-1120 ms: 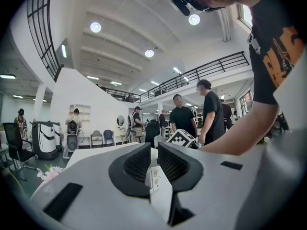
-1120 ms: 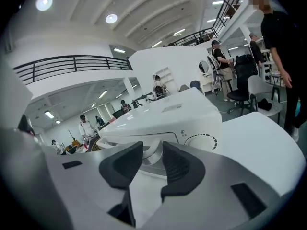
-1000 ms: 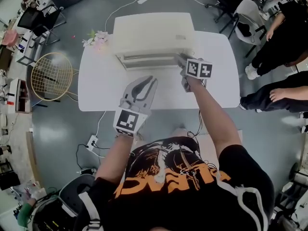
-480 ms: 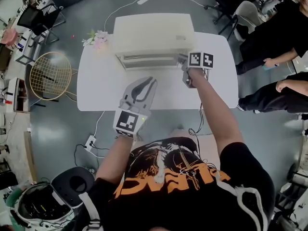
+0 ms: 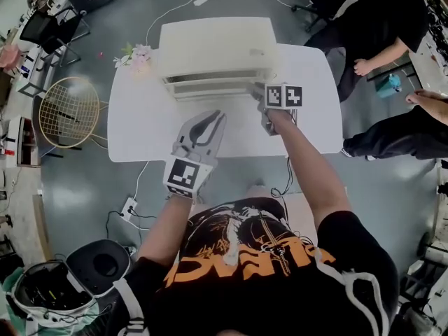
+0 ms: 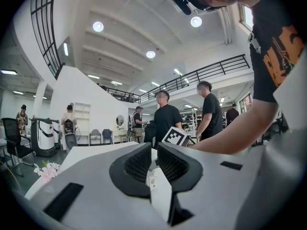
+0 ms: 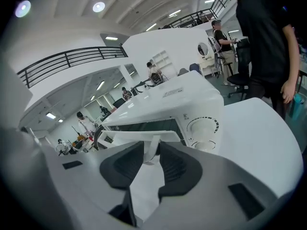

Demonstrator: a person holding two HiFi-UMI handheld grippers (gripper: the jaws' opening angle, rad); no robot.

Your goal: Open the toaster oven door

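Head view, oven: the toaster oven (image 5: 213, 47) stands at the far edge of the table (image 5: 140, 131). Its door (image 5: 210, 86) faces the person and appears shut.
Head view, right hand-held gripper: the right hand-held gripper (image 5: 257, 93) is at the oven's front right end, with its tips at the door's upper edge.
Head view, left hand-held gripper: the left hand-held gripper (image 5: 213, 117) hovers over bare table in front of the oven, well short of the door.
Left gripper view, jaws: they are pressed together at the tips with nothing between them. The oven is not in sight here.
Right gripper view, jaws: they are spread and have just been closing. The white post of the door's handle (image 7: 139, 137) stands between the pads, which do not visibly press on it yet.
Right gripper view, oven: the dials (image 7: 201, 127) sit just right of the handle.
Risk, slip: pulling before the pads bite the post would likely let the handle slide out.
Risk, oven shift: the left hand-held gripper is not bracing the oven, so a hard pull could drag it toward the table's near edge.
Risk, off-centre grip: holding the handle near its right end may twist the door.
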